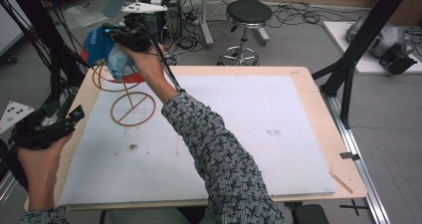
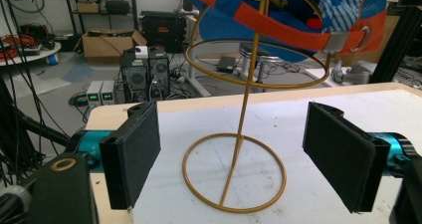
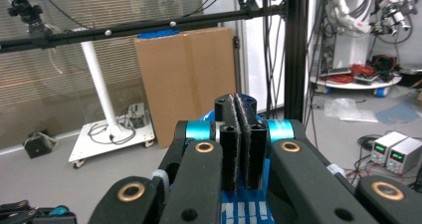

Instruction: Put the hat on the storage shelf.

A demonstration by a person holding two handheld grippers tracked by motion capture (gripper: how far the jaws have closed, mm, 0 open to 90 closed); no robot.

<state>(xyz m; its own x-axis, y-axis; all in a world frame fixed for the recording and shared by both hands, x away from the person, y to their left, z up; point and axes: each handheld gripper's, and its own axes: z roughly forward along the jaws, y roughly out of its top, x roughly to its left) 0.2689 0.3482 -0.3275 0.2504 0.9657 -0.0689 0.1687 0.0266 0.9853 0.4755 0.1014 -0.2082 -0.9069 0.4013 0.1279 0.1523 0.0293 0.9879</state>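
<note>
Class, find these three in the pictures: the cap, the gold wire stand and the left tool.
cap (image 2: 278,15), left gripper view, on its blue underside.
gold wire stand (image 2: 244,109), left gripper view, on its upright stem.
left tool (image 2: 231,149), left gripper view, midway between its open pads.

A robotics lab around my tabletop, black frame struts at right, cables strewn over the far grey floor, bench power supplies, desktop towers, cardboard boxes, a rolling stool, a white robot beyond.
</note>
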